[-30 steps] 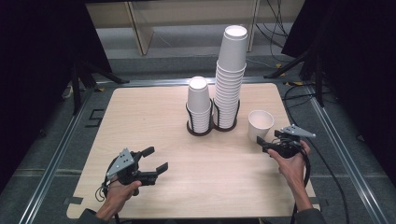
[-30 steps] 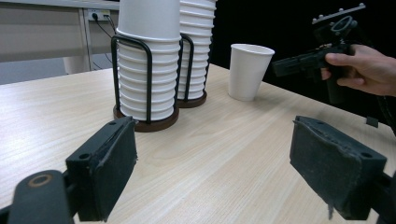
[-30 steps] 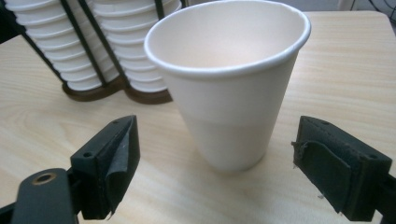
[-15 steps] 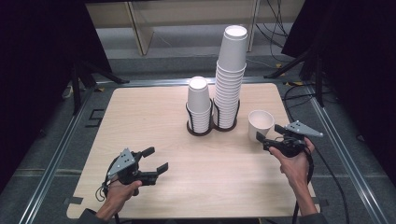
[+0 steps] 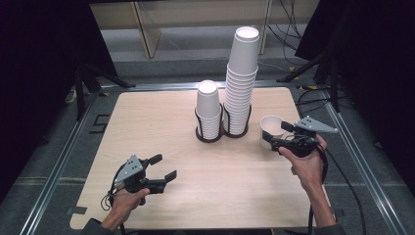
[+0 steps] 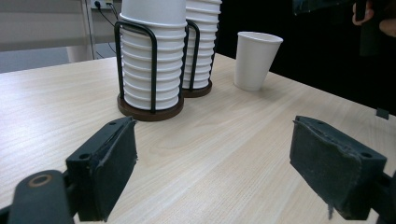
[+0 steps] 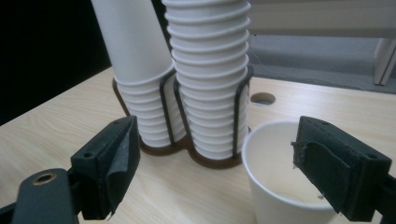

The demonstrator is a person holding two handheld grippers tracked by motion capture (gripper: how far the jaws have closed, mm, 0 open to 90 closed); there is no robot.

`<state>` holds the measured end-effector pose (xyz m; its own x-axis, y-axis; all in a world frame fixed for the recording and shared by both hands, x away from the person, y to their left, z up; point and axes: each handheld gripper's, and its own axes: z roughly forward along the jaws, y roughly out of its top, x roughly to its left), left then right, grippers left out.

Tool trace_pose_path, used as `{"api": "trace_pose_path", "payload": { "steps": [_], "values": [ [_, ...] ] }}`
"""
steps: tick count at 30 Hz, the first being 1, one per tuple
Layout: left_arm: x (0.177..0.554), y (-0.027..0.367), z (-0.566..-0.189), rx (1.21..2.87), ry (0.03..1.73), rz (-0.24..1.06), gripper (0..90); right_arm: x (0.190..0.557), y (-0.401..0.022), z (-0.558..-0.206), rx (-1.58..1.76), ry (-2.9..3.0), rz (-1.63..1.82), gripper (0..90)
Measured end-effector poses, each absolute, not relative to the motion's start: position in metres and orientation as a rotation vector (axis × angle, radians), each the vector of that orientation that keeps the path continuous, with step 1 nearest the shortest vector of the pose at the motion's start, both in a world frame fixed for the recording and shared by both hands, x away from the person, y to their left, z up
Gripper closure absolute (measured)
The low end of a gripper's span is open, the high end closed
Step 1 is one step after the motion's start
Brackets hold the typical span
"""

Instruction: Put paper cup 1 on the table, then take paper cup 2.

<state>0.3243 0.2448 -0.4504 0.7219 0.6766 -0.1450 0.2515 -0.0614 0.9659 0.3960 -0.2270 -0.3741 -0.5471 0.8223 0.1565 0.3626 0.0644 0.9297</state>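
A single white paper cup point(image 5: 270, 126) stands upright on the wooden table point(image 5: 147, 122), right of two cup stacks. The short stack point(image 5: 208, 110) and the tall stack point(image 5: 241, 83) sit in a black wire holder point(image 5: 215, 138). My right gripper point(image 5: 276, 135) hovers open at the near side of the single cup point(image 7: 275, 186), a little above its rim. One jaw overlaps the rim in the right gripper view and the other stands far off it. My left gripper point(image 5: 164, 166) rests open near the front left, nothing between its jaws point(image 6: 212, 135). The left gripper view has the single cup point(image 6: 256, 60) beyond the holder point(image 6: 149, 109).
A metal frame point(image 5: 63, 156) runs around the table. Dark stand legs point(image 5: 80, 88) rise at the back left and back right. A cable point(image 5: 342, 176) trails from the right gripper off the table's right side. A round hole point(image 7: 262, 98) is cut in the tabletop behind the stacks.
My right gripper has risen a little beside the single cup, which stays where it stood. The left gripper has not moved.
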Motion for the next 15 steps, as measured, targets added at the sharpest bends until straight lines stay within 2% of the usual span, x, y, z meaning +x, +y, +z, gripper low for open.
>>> {"api": "trace_pose_path", "payload": {
  "steps": [15],
  "values": [
    [0.326, 0.244, -0.453, 1.623, 0.748, 0.402, 14.4, 0.420, -0.206, -0.329, 1.138, 1.922, 1.559, 15.3]
  ]
}}
